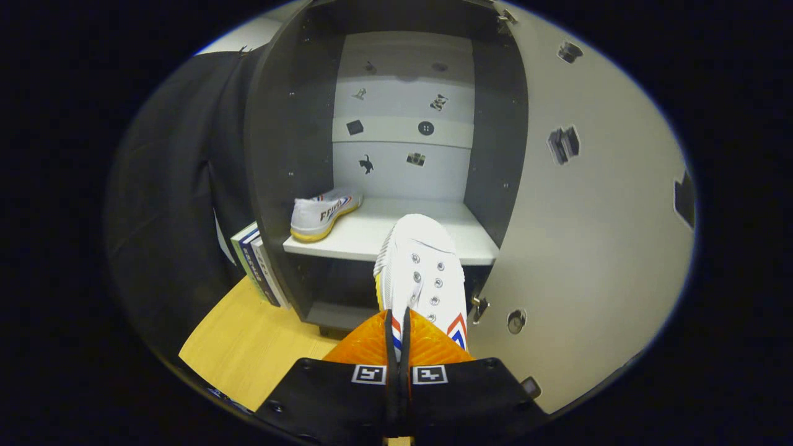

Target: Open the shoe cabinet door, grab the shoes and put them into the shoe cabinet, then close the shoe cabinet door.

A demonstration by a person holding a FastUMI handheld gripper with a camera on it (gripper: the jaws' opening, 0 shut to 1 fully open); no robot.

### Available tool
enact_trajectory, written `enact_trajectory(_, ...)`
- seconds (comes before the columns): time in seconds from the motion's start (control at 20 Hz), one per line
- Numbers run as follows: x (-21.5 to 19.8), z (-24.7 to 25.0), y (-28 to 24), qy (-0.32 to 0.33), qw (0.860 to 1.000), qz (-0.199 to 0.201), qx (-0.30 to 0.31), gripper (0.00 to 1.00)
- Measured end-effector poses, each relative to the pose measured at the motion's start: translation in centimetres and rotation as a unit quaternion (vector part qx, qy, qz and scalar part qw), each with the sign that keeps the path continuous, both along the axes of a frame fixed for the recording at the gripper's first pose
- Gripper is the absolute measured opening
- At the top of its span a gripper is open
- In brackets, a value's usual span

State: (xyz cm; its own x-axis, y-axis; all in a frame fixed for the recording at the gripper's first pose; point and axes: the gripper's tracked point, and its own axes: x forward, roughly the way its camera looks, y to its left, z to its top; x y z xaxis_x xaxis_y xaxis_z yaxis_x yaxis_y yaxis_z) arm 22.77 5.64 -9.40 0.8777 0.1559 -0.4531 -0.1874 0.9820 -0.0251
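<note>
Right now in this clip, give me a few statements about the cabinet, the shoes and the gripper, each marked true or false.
1. The shoe cabinet door is shut. False: it stands open beside the shelves.
2. The gripper is clamped on a white shoe. True.
3. The held shoe's toe points toward the cabinet shelf. True.
4. The shelf is bare. False: another white shoe with a yellow sole already sits on it.
5. Books stand on the shelf beside that shoe. False: they stand outside, against the cabinet's side.
</note>
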Motion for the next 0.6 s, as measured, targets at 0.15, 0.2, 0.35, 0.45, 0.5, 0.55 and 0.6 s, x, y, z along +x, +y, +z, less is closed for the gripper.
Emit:
enact_trajectory(0.15,3.5,3.0,0.4,-0.028,1.000,-0.004,0.001,0.01)
enact_trajectory(0.2,4.9,4.0,0.7,-0.038,0.999,-0.004,0.001,0.02)
enact_trajectory(0.35,9.0,6.3,1.3,-0.057,0.998,-0.001,-0.005,0.01)
enact_trajectory(0.45,11.6,7.5,1.6,-0.066,0.998,0.001,-0.011,0.01)
enact_trajectory(0.5,12.5,7.9,1.5,-0.069,0.997,0.001,-0.015,0.01)
enact_trajectory(0.55,13.8,8.1,1.6,-0.071,0.997,0.002,-0.018,0.01)
enact_trajectory(0.6,15.1,8.2,1.7,-0.072,0.997,0.002,-0.021,0.01)
